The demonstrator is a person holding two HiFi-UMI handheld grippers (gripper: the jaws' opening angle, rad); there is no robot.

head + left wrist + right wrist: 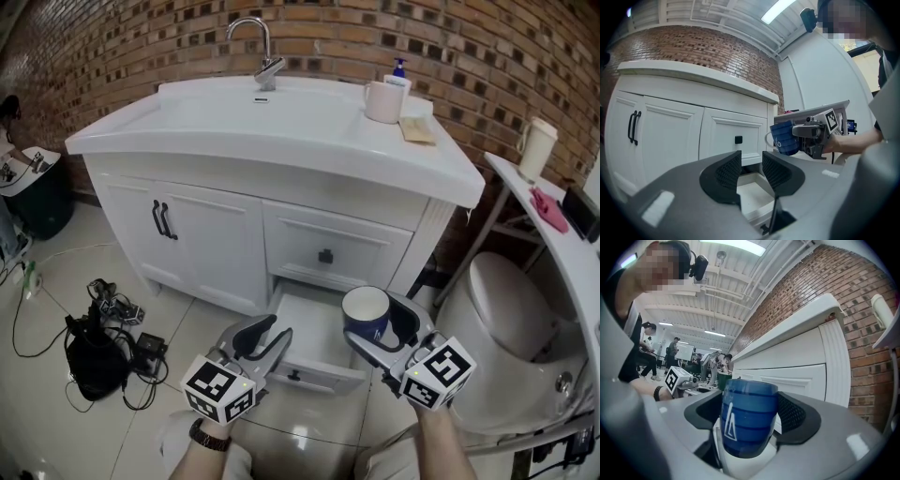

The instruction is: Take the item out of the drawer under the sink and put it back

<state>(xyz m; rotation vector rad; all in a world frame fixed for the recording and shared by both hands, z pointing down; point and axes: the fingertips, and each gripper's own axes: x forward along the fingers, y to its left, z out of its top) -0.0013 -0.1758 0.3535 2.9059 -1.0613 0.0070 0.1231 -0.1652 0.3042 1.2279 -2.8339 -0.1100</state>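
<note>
A blue mug [367,313] with a white inside stands upright between the jaws of my right gripper [382,330], which is shut on it, held in the air over the right end of the pulled-out bottom drawer [309,337] of the white sink cabinet [281,234]. The right gripper view shows the blue mug [749,417] filling the gap between both pads. My left gripper [264,343] hovers over the drawer's left front, jaws a little apart with nothing in them. In the left gripper view the mug [786,138] and right gripper [815,133] appear to the right, above the drawer [750,192].
A toilet [506,328] stands close on the right. Black cables and devices [108,342] lie on the tiled floor at left. On the counter are a faucet [258,52], a white mug [382,101] and a soap bottle [399,75]. The upper drawer [328,248] is closed.
</note>
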